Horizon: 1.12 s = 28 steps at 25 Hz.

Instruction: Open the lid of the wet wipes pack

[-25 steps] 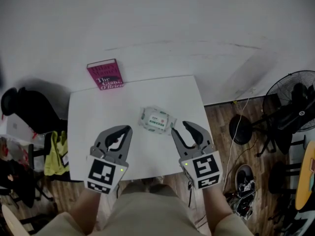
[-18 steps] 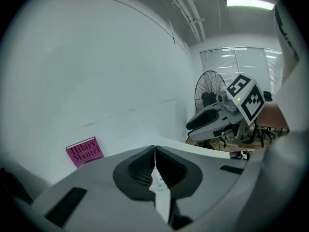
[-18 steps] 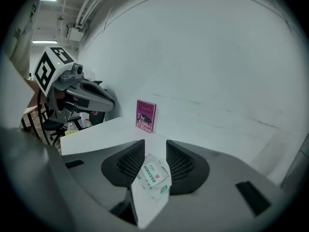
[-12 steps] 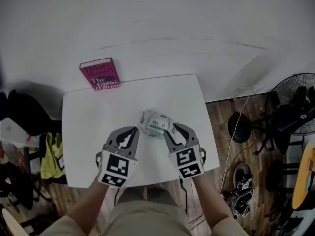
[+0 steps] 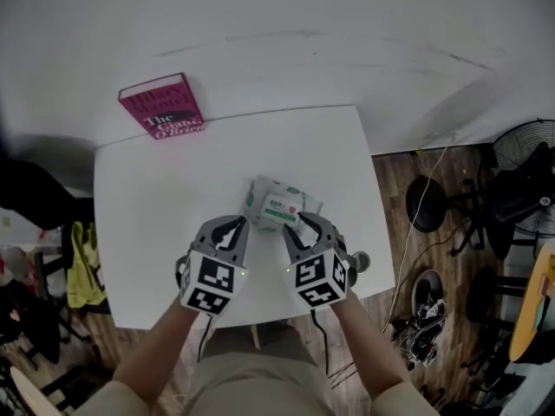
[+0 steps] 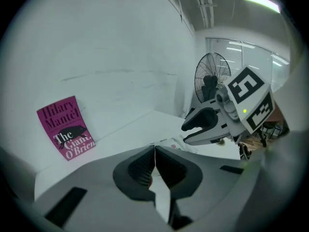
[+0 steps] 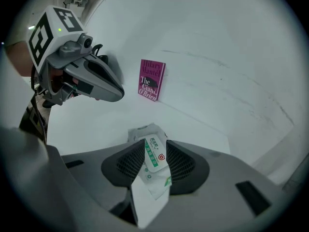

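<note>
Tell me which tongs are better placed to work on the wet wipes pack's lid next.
Right, probably. The right tongs are open, with the wet wipes pack lined up between the jaws. The left tongs are shut, with nothing between them.

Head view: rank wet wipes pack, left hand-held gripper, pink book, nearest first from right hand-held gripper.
1. wet wipes pack, at the tips of the right hand-held gripper.
2. left hand-held gripper, beside it, left.
3. pink book, far left, against the wall.
</note>
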### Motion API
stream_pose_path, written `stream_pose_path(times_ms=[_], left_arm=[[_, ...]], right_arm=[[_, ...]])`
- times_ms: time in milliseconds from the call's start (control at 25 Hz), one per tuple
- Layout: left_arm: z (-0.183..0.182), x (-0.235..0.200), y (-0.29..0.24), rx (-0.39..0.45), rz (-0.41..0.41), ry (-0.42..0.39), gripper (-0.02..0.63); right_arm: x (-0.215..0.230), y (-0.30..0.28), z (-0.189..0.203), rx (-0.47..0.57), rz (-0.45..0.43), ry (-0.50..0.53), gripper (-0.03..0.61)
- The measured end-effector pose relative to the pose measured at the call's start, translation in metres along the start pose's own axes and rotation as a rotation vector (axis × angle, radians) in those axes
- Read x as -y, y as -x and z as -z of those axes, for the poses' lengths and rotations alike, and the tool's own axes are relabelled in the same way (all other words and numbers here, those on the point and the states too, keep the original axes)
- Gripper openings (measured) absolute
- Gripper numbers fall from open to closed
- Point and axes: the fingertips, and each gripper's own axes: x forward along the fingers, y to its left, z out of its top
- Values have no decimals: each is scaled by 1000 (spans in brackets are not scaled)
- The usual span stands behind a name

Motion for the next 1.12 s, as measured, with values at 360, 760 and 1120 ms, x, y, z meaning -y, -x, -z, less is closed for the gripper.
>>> stream_pose_path(times_ms=[360, 760, 1120], left_arm=[[29, 4, -47, -61, 68, 53, 21], [70, 10, -86, -166, 89, 31, 21], [95, 14, -102, -206, 97, 50, 21]], right_arm=[[-15, -45, 30, -78, -28, 59, 153], [-27, -67, 40, -129, 6, 290, 155], [-36, -73, 45, -137, 3, 370, 91]])
